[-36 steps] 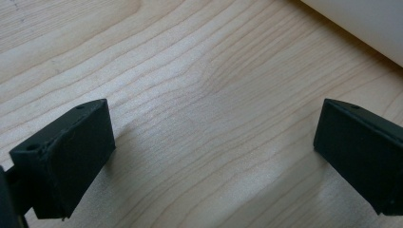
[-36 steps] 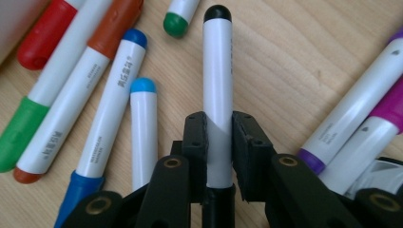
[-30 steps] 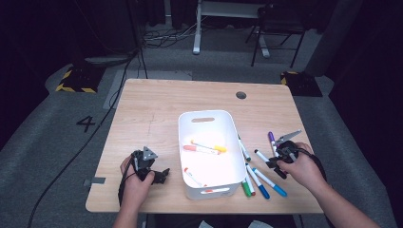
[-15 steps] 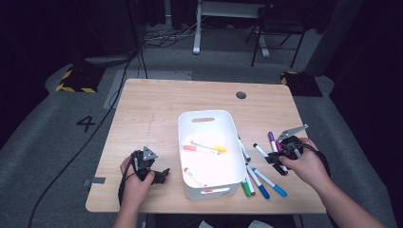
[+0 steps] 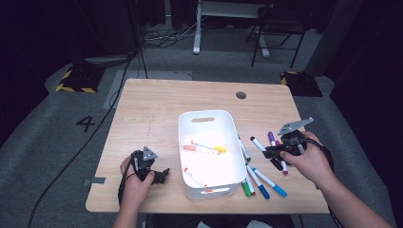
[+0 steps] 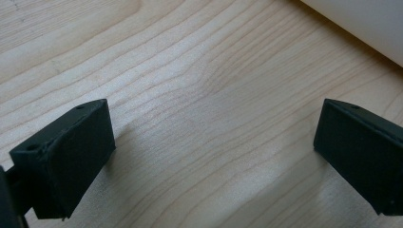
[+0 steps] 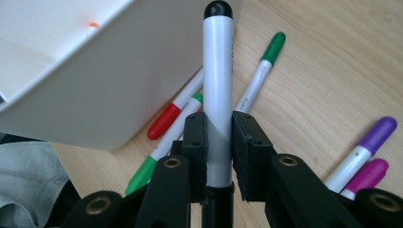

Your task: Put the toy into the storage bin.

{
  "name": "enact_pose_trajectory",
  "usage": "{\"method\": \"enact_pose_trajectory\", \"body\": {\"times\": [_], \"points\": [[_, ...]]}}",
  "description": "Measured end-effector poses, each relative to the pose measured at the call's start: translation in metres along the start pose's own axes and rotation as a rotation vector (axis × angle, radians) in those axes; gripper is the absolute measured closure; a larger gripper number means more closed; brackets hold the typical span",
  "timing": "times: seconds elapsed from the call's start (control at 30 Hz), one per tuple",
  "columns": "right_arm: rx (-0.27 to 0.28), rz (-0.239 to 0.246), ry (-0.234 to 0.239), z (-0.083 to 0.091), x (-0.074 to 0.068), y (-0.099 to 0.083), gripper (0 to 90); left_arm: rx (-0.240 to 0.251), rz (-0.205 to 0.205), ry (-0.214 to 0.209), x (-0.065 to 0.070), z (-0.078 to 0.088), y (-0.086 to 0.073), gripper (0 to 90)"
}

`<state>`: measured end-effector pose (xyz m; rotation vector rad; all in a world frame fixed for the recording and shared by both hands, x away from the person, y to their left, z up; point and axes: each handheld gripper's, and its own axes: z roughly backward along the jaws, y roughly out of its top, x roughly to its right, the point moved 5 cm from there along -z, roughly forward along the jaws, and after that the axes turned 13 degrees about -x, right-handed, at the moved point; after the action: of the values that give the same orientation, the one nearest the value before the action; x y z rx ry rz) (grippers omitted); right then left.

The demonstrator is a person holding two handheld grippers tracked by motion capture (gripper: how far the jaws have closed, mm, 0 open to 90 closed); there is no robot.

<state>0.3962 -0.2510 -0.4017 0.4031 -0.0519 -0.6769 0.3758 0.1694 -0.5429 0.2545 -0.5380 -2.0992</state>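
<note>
My right gripper [image 7: 218, 128] is shut on a white marker with a black cap [image 7: 217, 71], which sticks out past the jaws. In the high view that gripper [image 5: 272, 152] hovers above the loose markers to the right of the white bin [image 5: 228, 128], with the black-capped marker [image 5: 258, 144] pointing toward the bin. My left gripper [image 5: 161, 175] rests on the table left of the bin. Its jaws [image 6: 214, 142] stand wide open over bare wood.
Inside the bin lie a yellow-capped marker [image 5: 209, 147] and red-capped ones [image 5: 192, 176]. Green [image 7: 266, 66], red [image 7: 164, 124], purple [image 7: 373, 140] and magenta [image 7: 366, 175] markers lie on the table under my right gripper, with blue ones [image 5: 268, 183] nearer the front edge. A bin corner [image 6: 366, 23] sits close ahead of the left gripper.
My right hand has lifted off the pile of markers with the black-capped marker in its jaws. The left hand has stayed put.
</note>
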Motion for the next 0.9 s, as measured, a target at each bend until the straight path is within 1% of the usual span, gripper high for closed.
{"method": "enact_pose_trajectory", "body": {"times": [0.03,0.1,0.13,0.2,0.27,0.3,0.4,0.43,0.67,0.73,0.87,0.9], "points": [[0.009,0.004,0.005,0.003,-0.002,0.003,76.6,0.001,0.0,0.0,0.0,0.0,0.0,0.2],[0.022,0.028,0.006,0.007,-0.005,0.008,76.6,0.001,0.0,-0.003,0.0,0.0,0.0,0.2],[0.025,0.027,0.011,0.01,-0.008,0.011,76.6,0.001,-0.001,-0.002,0.0,0.0,0.0,0.1],[0.031,0.044,0.017,0.014,-0.012,0.016,76.6,0.001,-0.001,-0.003,0.0,0.0,0.0,0.1],[0.038,0.051,0.031,0.017,-0.017,0.021,76.7,0.001,-0.002,-0.002,0.0,0.0,0.0,0.1],[0.04,0.069,0.032,0.019,-0.019,0.024,76.6,0.002,-0.002,-0.002,0.0,0.0,0.0,0.2],[0.047,0.081,0.051,0.023,-0.027,0.033,76.6,0.002,-0.003,-0.002,0.0,0.0,0.0,0.2],[0.052,0.093,0.057,0.024,-0.03,0.037,76.7,0.001,-0.004,-0.002,0.0,0.0,0.0,0.2],[0.05,0.147,0.052,0.028,-0.044,0.056,76.7,0.001,-0.003,-0.003,0.0,0.0,0.0,0.2],[0.053,0.161,0.056,0.027,-0.047,0.061,76.6,0.001,-0.002,-0.003,0.0,0.0,0.0,0.2],[0.051,0.174,0.065,0.026,-0.055,0.069,76.7,0.0,-0.003,-0.003,0.0,0.0,0.0,0.2],[0.054,0.179,0.074,0.025,-0.058,0.071,76.7,0.0,-0.003,-0.003,0.0,0.0,0.0,0.2]]}}
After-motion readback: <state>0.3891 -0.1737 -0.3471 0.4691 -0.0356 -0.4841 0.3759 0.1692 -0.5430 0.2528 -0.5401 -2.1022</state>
